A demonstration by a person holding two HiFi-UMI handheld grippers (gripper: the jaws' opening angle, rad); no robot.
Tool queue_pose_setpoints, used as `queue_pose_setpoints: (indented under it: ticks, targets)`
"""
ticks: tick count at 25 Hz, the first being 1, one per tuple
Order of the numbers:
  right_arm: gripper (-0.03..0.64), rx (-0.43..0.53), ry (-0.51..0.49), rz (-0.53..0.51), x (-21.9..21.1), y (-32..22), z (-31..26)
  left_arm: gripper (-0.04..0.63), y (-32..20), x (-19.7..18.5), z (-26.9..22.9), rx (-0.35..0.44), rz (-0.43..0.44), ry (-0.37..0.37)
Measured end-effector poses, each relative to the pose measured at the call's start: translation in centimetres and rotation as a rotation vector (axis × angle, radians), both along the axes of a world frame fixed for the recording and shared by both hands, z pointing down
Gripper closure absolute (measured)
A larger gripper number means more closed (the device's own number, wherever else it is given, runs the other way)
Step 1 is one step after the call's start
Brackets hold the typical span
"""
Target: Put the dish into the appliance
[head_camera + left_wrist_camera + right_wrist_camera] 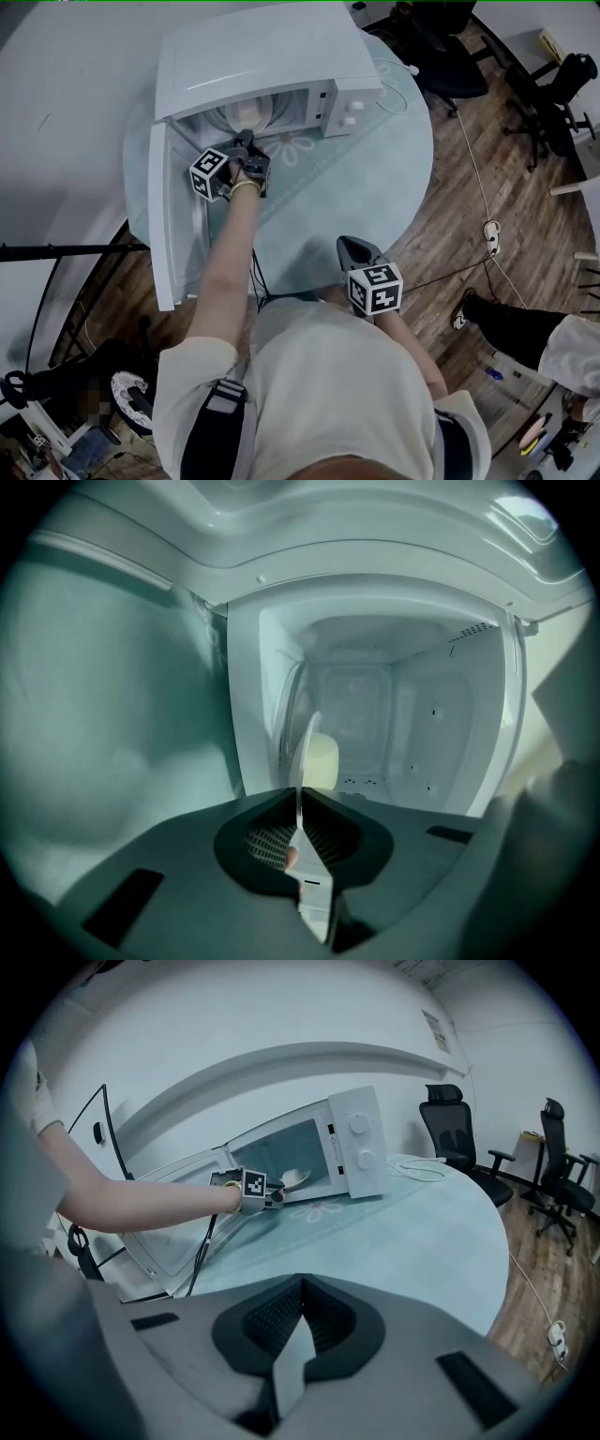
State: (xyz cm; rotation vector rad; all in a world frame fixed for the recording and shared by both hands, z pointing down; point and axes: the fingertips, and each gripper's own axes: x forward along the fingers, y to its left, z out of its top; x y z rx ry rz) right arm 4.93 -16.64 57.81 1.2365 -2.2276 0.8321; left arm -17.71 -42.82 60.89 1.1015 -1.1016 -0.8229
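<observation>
A white microwave (272, 66) stands on the round glass table (375, 178), its door (173, 216) swung open to the left. My left gripper (246, 148) is at the mouth of the cavity, shut on the rim of a pale shallow dish (246, 117). In the left gripper view the dish (307, 747) shows edge-on between the closed jaws of the left gripper (300, 803), reaching into the white cavity (412, 724). The right gripper view shows the dish (294, 1177) just inside the opening. My right gripper (354, 248) hangs over the table's near edge, shut and empty (300, 1302).
Black office chairs (441, 47) stand behind the table on the wooden floor. A white cable runs to a power strip (491, 234) at the right. Another person's leg (516, 323) is at the right edge. A black stand (66, 251) is at the left.
</observation>
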Motion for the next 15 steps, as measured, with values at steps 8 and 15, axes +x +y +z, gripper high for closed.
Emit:
queue_pose_setpoints:
  ticks: [8, 15]
  targets:
    - [0.611, -0.001, 0.013, 0.005, 0.30, 0.41, -0.01, 0.571, -0.89, 0.26, -0.39, 0.024, 0.035, -0.034]
    - [0.611, 0.002, 0.011, 0.007, 0.36, 0.89, -0.17, 0.565, -0.54, 0.18, -0.78, 0.029, 0.040, -0.044]
